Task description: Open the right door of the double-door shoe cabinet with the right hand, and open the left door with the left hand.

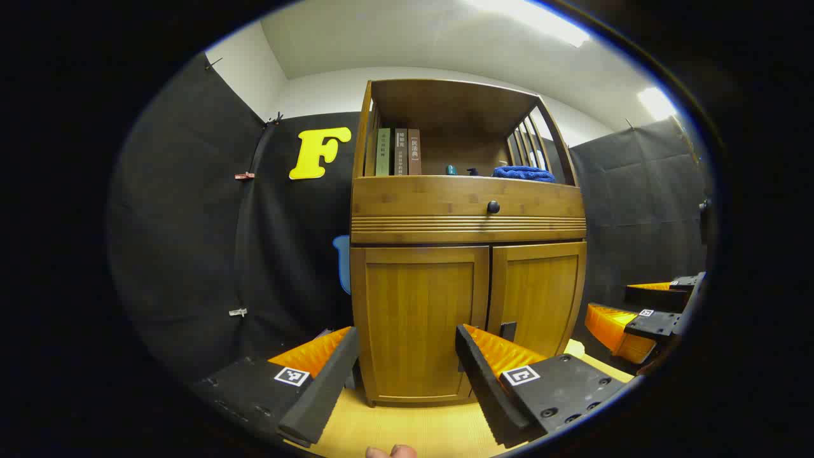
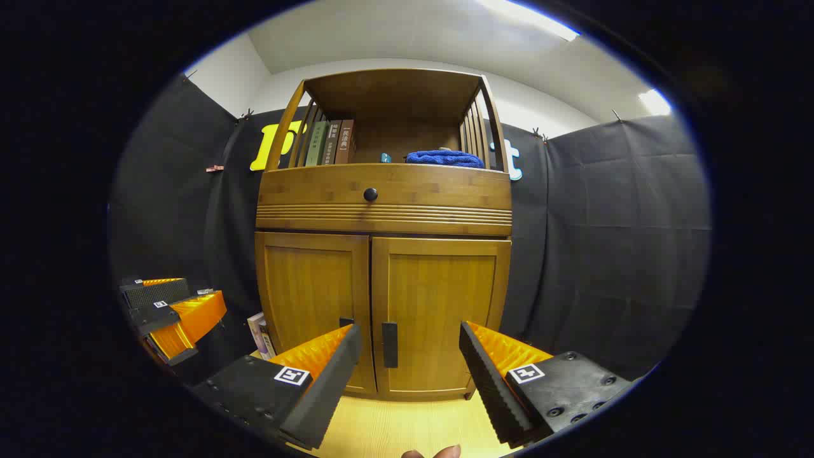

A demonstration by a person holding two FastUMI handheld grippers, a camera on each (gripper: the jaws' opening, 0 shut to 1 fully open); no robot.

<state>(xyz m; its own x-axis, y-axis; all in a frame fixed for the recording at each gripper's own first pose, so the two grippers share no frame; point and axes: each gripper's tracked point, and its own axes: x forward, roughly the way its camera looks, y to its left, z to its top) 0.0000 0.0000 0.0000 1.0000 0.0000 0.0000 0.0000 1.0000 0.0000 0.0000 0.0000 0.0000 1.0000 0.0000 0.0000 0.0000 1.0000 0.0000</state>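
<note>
The tall bamboo double-door shoe cabinet (image 2: pixel 383 254) stood on the pale floor, its right door (image 2: pixel 439 312) and left door (image 1: pixel 420 318) both closed; the right gripper (image 2: pixel 410 362) and left gripper (image 1: pixel 407 366) hung released before them, nothing begun

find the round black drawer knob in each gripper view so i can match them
Left gripper view: the drawer knob sits right of centre, on the drawer front, above the gap between the two closed doors.
Right gripper view: the drawer knob sits left of centre, again above the door gap.
Shared landmark: the blue cloth on the open shelf, up and to the right of the knob in both.
</note>
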